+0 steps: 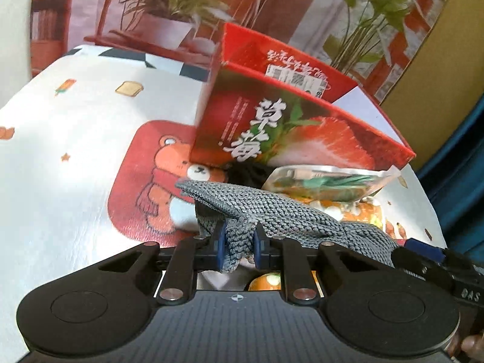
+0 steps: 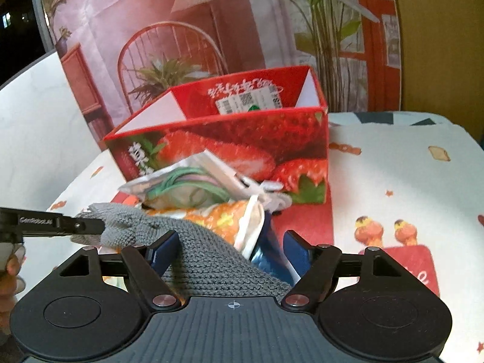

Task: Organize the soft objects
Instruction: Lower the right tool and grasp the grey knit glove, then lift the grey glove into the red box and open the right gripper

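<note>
A grey knitted cloth [image 1: 281,211] stretches between the two grippers above the table. My left gripper [image 1: 239,246] is shut on one bunched end of it. In the right wrist view the grey knitted cloth [image 2: 208,260] lies between the spread fingers of my right gripper [image 2: 231,249], which is open; the left gripper [image 2: 75,225] pinches its far end at the left. A red strawberry box [image 1: 290,115], open at the top, stands just behind; it also shows in the right wrist view [image 2: 242,139]. An orange patterned cloth [image 2: 217,217] lies under the grey one.
A clear bag of green cords [image 1: 326,181] lies in front of the box, with a white clip [image 2: 230,175] on it. The table [image 1: 75,151] has a white cartoon-print cover. A printed backdrop [image 2: 181,30] with plants stands behind.
</note>
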Tool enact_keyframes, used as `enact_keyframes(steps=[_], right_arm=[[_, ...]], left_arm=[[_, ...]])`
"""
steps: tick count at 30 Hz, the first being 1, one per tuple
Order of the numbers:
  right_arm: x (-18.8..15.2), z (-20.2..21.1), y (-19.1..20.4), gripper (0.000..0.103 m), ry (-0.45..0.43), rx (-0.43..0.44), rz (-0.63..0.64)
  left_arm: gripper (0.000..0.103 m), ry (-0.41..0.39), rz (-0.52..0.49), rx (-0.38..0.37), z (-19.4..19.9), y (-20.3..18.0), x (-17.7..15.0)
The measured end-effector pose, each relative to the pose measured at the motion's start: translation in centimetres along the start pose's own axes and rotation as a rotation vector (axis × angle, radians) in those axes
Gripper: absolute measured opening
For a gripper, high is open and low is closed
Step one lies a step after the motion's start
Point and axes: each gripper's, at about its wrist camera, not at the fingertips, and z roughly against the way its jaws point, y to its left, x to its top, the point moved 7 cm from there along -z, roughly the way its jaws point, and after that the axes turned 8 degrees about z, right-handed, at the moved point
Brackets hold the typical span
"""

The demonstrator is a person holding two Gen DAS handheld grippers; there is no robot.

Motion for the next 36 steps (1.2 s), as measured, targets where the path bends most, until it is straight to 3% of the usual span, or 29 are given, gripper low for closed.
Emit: enact_keyframes(steps=[7, 13, 17, 20, 29, 36], right_arm=[[-1.5, 0.5, 1.4, 0.072, 0.052, 0.032, 0.047], [-2.3, -0.3, 0.9, 0.060, 0.098, 0.043, 0.036], [-1.4, -0.8, 0.7, 0.041, 0.082, 0.039, 0.066], [-0.1, -1.5, 0.2, 0.034, 0.060, 0.029, 0.063], [1.3, -2.7, 0.0, 0.026, 0.040, 0.024, 0.061], [2.5, -1.0, 0.3, 0.020, -0.012, 0.040, 0.056]], left_arm=[[0.019, -0.002, 0.001, 0.002, 0.0, 0.2, -0.1], [0.019, -0.010, 0.009, 0.002, -0.1, 0.2, -0.1], [0.019, -0.014, 0.001, 0.004, 0.0, 0.1, -0.4], [0.019, -0.010, -0.003, 0.001, 0.0, 0.1, -0.5], [0.019, -0.025, -0.014, -0.007, 0.5, -0.2, -0.3], [0.018, -0.107, -0.058, -0.025, 2.6, -1.3, 0.7]])
